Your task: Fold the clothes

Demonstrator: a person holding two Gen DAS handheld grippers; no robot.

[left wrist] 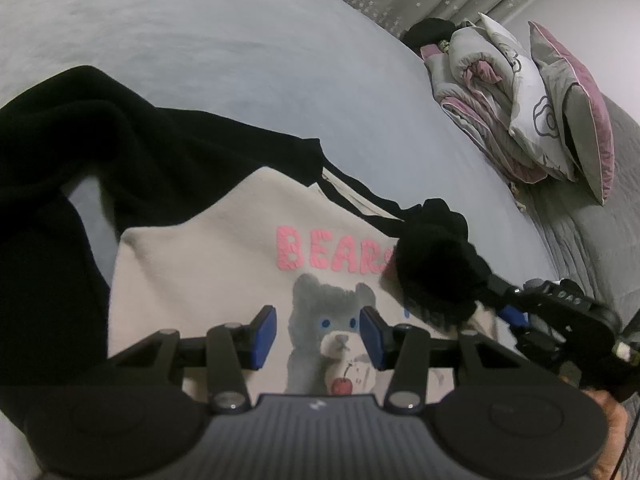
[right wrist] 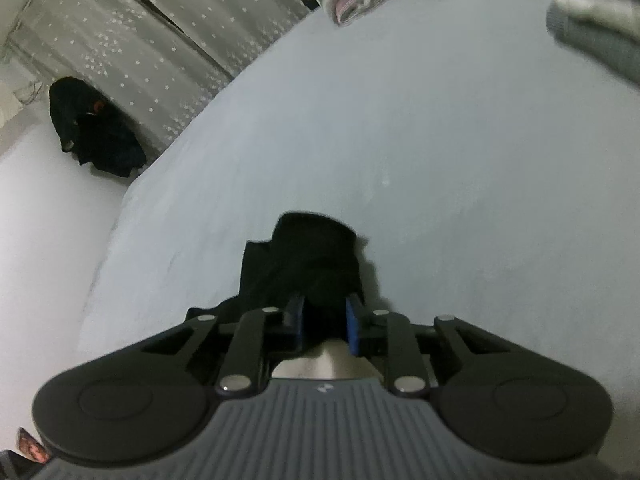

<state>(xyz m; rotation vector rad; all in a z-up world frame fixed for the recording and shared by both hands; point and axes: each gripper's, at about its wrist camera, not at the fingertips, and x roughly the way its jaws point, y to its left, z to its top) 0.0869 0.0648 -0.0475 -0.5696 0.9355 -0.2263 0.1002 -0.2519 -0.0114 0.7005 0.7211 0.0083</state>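
1. Our right gripper [right wrist: 323,322] pinches the black sleeve [right wrist: 308,264] of the sweatshirt [left wrist: 208,276].
2. Our left gripper [left wrist: 319,336] hovers spread above its bear print, gripping nothing.
3. Around them, the sweatshirt lies on the pale bed [left wrist: 200,28], bedding pile [left wrist: 520,112] beyond.

My left wrist camera looks down, close over the cream bear-print sweatshirt [left wrist: 224,264] on the pale blue bed [left wrist: 200,40]. My right wrist camera faces across that bed toward the star-dotted grey curtain [right wrist: 160,48]; both views share the bed, the curtain and the sweatshirt's black sleeve [right wrist: 308,264].

Cream bear sweatshirt [left wrist: 208,264], black sleeves, spread flat
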